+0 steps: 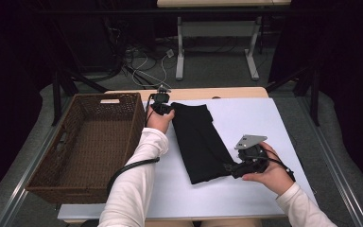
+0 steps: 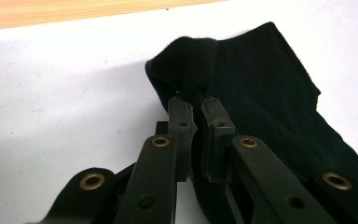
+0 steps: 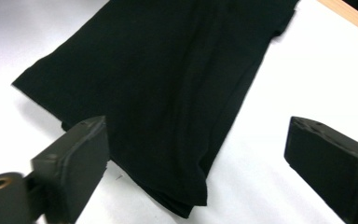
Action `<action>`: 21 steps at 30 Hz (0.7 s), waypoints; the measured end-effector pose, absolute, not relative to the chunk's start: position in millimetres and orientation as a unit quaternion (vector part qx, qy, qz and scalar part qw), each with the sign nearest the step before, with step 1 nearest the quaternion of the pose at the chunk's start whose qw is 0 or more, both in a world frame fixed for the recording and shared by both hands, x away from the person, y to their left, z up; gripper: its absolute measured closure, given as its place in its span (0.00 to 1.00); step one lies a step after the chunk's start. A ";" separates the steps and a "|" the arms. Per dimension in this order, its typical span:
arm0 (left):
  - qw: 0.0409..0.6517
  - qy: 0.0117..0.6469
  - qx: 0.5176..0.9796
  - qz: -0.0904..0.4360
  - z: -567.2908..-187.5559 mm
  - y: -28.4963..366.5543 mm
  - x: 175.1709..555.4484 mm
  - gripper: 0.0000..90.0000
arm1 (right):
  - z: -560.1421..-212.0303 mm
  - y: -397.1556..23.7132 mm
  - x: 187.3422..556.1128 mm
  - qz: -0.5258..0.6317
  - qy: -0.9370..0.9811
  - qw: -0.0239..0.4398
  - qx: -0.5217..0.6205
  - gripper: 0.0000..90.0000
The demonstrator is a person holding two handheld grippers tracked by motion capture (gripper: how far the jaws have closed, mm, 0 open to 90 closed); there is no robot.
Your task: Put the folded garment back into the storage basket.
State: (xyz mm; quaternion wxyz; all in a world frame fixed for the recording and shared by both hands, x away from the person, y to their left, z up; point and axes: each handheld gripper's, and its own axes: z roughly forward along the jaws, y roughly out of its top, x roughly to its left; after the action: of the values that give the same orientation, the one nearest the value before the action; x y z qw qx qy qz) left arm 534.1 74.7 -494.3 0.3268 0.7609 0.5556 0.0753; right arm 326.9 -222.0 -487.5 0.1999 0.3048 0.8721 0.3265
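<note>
A folded black cloth lies slanted on the white sheet that covers the table. At its far left corner my left gripper is shut on a pinched-up bit of the cloth; the two jaws stand close together around the fabric in the left gripper view. My right gripper is at the cloth's near right corner. In the right gripper view its jaws stand wide open, with the cloth's near corner lying flat between them, untouched by the pads.
A brown wicker basket stands with nothing in it at the left of the table, close to my left forearm. The table's wooden far edge runs just beyond the left gripper. Another table's legs and cables are on the floor behind.
</note>
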 end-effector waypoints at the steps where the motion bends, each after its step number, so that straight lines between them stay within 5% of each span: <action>1: 0.324 0.556 0.761 0.075 -494.4 74.5 534.2 0.93 | -488.3 -221.1 326.6 0.324 0.875 0.203 0.295 0.17; 7: 0.330 0.554 0.760 0.080 -494.8 74.2 529.0 0.93 | -493.9 -215.8 326.6 0.312 0.898 0.203 0.235 0.26; 12: 0.331 0.551 0.763 0.076 -494.3 75.6 525.2 0.93 | -495.0 -212.0 329.2 0.296 0.913 0.204 0.193 0.44; 21: 0.331 0.543 0.767 0.083 -494.3 75.6 520.1 0.93 | -508.9 -199.0 330.2 0.248 0.945 0.179 0.118 0.46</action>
State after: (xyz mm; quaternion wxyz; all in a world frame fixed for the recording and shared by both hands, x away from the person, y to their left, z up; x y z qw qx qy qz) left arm 520.1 75.6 -494.3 0.3305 0.7674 0.5430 0.0834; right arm 330.2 -199.0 -508.9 0.1792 0.1184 0.9445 0.2484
